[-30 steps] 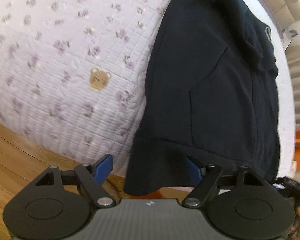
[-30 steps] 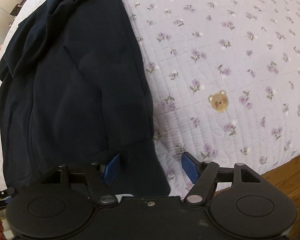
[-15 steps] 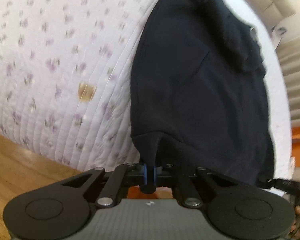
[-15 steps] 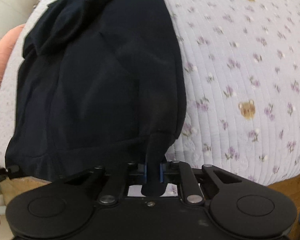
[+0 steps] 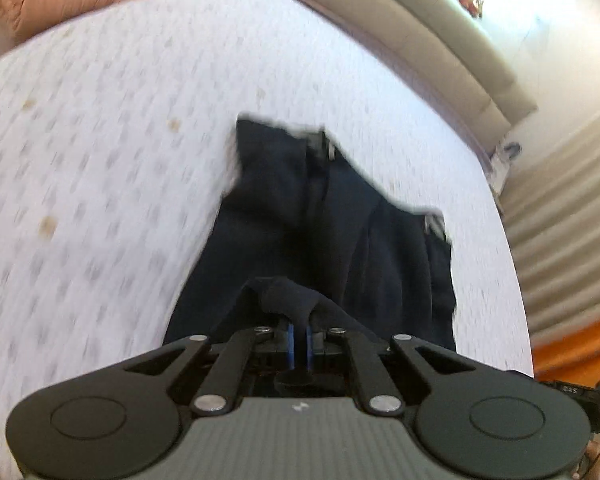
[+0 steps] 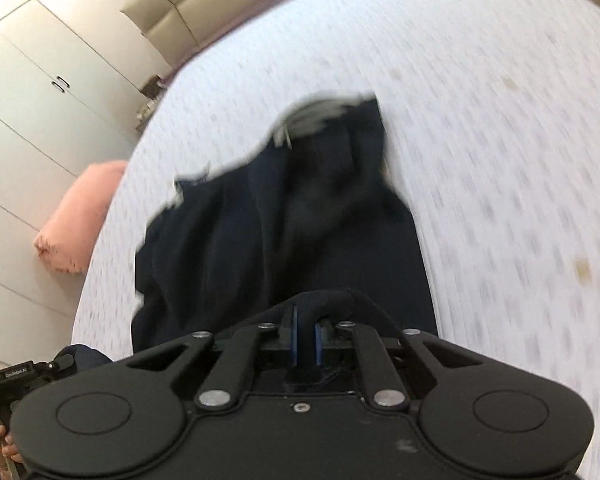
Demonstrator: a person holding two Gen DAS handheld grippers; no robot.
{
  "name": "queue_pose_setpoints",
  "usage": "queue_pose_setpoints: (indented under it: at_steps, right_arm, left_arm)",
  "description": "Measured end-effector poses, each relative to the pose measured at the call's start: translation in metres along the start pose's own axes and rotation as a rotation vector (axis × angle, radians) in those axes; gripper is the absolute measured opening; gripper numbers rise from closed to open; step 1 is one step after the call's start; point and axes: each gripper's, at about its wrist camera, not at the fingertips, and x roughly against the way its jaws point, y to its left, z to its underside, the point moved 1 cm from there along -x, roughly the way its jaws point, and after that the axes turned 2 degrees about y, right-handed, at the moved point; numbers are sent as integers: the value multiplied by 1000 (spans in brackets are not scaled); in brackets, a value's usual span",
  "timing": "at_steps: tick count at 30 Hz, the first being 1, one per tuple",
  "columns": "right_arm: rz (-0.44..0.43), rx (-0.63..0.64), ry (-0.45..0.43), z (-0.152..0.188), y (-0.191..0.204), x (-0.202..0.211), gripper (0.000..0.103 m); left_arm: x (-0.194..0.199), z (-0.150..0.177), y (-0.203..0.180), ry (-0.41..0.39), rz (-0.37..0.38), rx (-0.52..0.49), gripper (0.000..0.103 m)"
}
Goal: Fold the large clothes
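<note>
- Left gripper (image 5: 299, 338): blue pads clamped on a bunched hem corner of the dark navy garment (image 5: 332, 240).
- Right gripper (image 6: 305, 340): jaws have just been closing, pinching the other hem corner of the garment (image 6: 292, 240).
- Garment: hem raised, remainder lying on the floral quilted bedspread (image 5: 100, 160).
- Beyond: pink pillow (image 6: 80, 220), beige headboard (image 5: 440, 40), white wardrobe (image 6: 28, 100).
</note>
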Motion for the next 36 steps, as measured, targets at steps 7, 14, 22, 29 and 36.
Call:
queue_pose_setpoints:
  at_steps: [7,14,22,29,36]
  right_arm:
    - [20,-76,-61,-87,-21,-63,74]
    - [130,79,36,-86,-50,-104,78]
    - [183,228,33,-102,-42,-155,76]
    - [196,223,20,-108,-32,-174,49]
    - [337,407,-65,-82,8,-162,8]
  left_arm:
    - [-65,-89,-20,-125,-102,71,47]
    - [-115,-96,-12,-35,-278,-123,51]
    - [-173,-104,-17,23,-336,-306,62]
    - [-201,-132,-7,46,-276,-244,68]
    - [-213,-128,-35,45,-259,-380,16]
